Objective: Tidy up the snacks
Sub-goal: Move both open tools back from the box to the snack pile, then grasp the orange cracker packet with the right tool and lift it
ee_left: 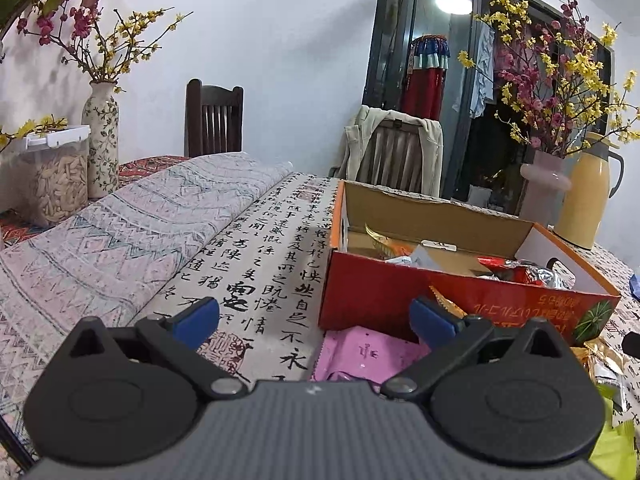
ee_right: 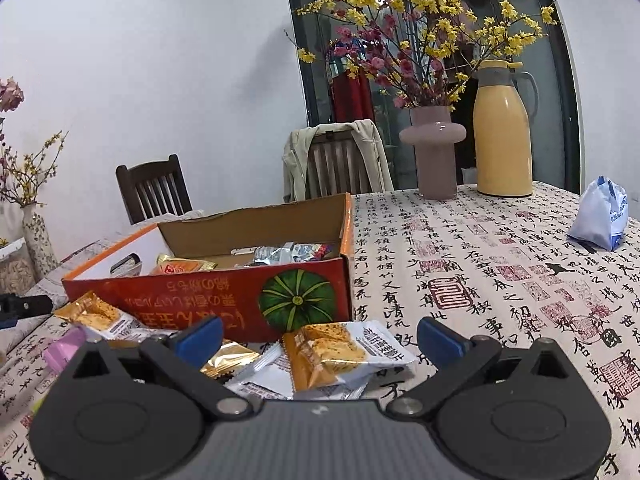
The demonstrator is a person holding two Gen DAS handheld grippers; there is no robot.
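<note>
An open red cardboard box (ee_left: 400,300) with a pumpkin print (ee_right: 298,300) stands on the table and holds several wrapped snacks (ee_left: 520,270). My left gripper (ee_left: 314,316) is open and empty, just above a pink packet (ee_left: 368,354) lying in front of the box's left corner. My right gripper (ee_right: 320,338) is open and empty, over a pile of loose snacks before the box: an orange-and-white cracker packet (ee_right: 340,354), a gold packet (ee_right: 230,360), another cracker packet (ee_right: 96,314) and the pink packet (ee_right: 64,350) at left.
The table has a calligraphy cloth (ee_right: 500,280) and a folded patterned cloth (ee_left: 120,232). A pink vase (ee_right: 434,152), yellow thermos (ee_right: 502,132) and blue-white bag (ee_right: 600,216) stand at right. A seed container (ee_left: 56,176), floral vase (ee_left: 102,140) and chairs (ee_left: 214,116) are behind.
</note>
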